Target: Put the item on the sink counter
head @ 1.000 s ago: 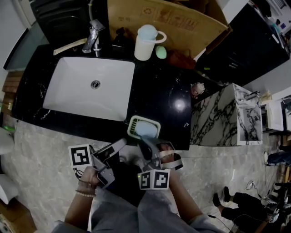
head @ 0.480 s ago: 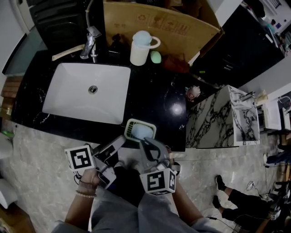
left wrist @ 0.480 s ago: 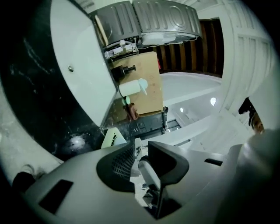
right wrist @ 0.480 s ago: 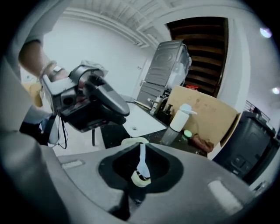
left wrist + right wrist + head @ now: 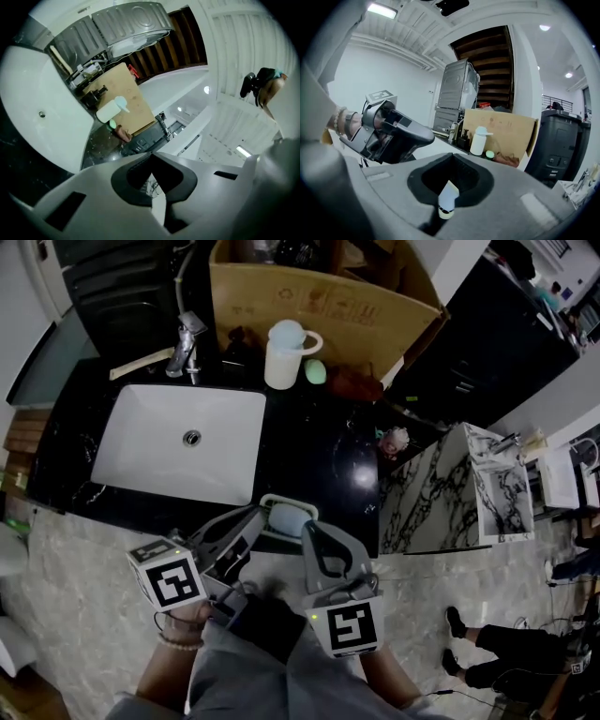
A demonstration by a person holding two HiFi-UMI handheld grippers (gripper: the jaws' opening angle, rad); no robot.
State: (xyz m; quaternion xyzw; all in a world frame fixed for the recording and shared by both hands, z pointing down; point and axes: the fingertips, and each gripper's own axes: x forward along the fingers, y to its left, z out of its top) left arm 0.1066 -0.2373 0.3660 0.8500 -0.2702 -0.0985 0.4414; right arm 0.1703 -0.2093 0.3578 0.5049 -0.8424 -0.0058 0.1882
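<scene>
A pale-rimmed soap dish [image 5: 278, 502] with a blue bar of soap [image 5: 289, 518] in it sits on the black sink counter [image 5: 328, 451], right at its front edge. My left gripper [image 5: 260, 513] is just left of the dish, jaws shut and empty. My right gripper [image 5: 310, 528] is just right of it and nearer me, also shut and empty. In the left gripper view the left gripper [image 5: 151, 157] points up over the white basin [image 5: 28, 108]. In the right gripper view the right gripper [image 5: 451, 158] faces the counter, with the left gripper [image 5: 393, 133] beside it.
A white basin [image 5: 178, 442] with a faucet [image 5: 186, 341] fills the counter's left. At the back stand a white jug [image 5: 284, 354], a green object [image 5: 315, 371], a dark dispenser [image 5: 239, 341] and a cardboard box [image 5: 319, 296]. A marbled cabinet [image 5: 459, 493] adjoins on the right.
Both grippers' jaws have gone from open to shut. The grippers have risen closer to the camera on either side of the soap dish, which stays at the counter's edge.
</scene>
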